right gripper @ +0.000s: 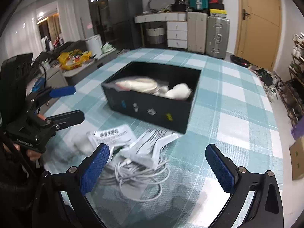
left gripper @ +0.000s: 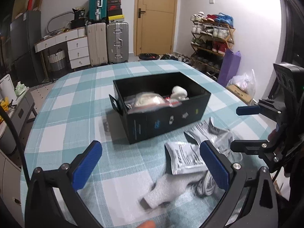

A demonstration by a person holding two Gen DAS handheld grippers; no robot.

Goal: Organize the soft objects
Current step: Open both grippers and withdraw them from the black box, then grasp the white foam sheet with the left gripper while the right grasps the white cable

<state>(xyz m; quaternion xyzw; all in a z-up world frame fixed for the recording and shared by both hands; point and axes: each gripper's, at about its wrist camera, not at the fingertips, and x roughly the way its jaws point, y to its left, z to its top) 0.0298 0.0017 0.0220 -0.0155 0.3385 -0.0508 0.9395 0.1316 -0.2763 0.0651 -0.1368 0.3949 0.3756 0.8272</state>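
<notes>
Box [right gripper: 152,112] held two soft items | packets [right gripper: 114,134], foam [left gripper: 167,188], cable [right gripper: 140,172] lay on counter [right gripper: 228,114] | left hand-held gripper [left gripper: 152,167], right hand-held gripper [right gripper: 157,169] wide, empty

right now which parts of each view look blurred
Left wrist view: the white foam piece and silver packets are motion-smeared; the left tongs stay sharp. Right wrist view: the black box icons streak and a white lump smears.

Left claw [left gripper: 152,163] spread wide and holding nothing, right claw [right gripper: 161,165] likewise spread and holding nothing, both hovering side by side, pointing forward and slightly downward
</notes>
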